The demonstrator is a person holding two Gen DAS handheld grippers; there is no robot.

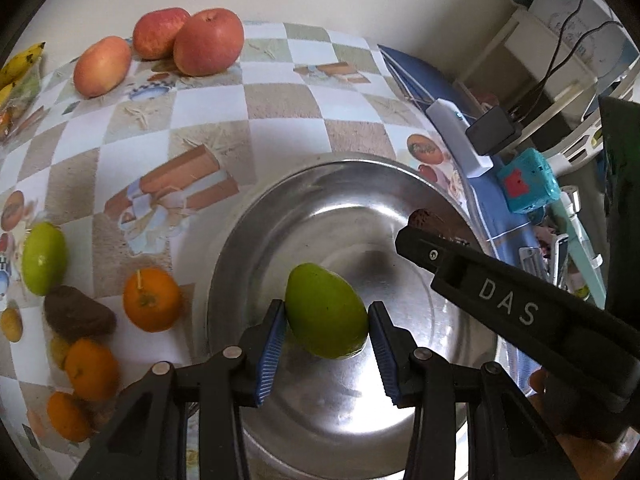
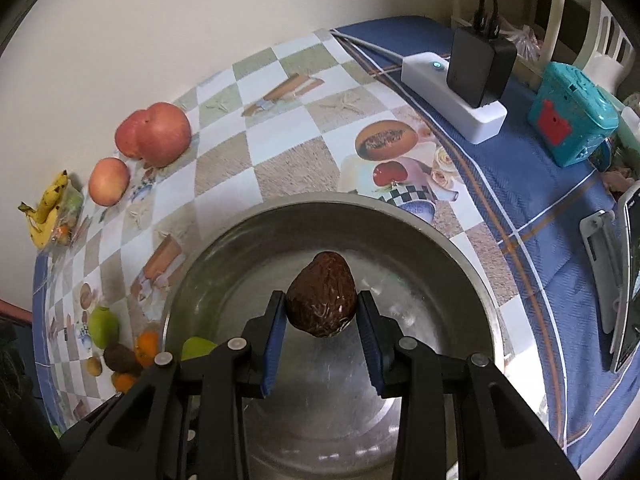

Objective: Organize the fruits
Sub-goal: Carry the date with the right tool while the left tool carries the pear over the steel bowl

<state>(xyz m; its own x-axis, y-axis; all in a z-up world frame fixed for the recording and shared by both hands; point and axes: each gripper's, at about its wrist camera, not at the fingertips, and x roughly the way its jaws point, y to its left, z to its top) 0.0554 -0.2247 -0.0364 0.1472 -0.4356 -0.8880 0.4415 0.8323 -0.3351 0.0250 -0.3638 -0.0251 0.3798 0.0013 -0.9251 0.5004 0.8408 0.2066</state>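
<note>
My left gripper (image 1: 326, 316) is shut on a green mango (image 1: 326, 312), held over the steel bowl (image 1: 256, 232). My right gripper (image 2: 322, 310) is shut on a dark brown avocado (image 2: 322, 296), also over the steel bowl (image 2: 472, 264). In the left wrist view the right gripper's black body (image 1: 500, 300) reaches in from the right with the avocado's tip (image 1: 422, 218) showing. Part of the green mango (image 2: 198, 347) peeks out at the bowl's left side in the right wrist view.
Three red apples (image 1: 208, 42) and bananas (image 1: 22, 62) lie at the far edge of the checkered cloth. A second green mango (image 1: 43, 258), oranges (image 1: 151, 299) and another brown fruit (image 1: 78, 314) lie left of the bowl. A power strip (image 2: 452, 96) and teal box (image 2: 568, 116) sit at the right.
</note>
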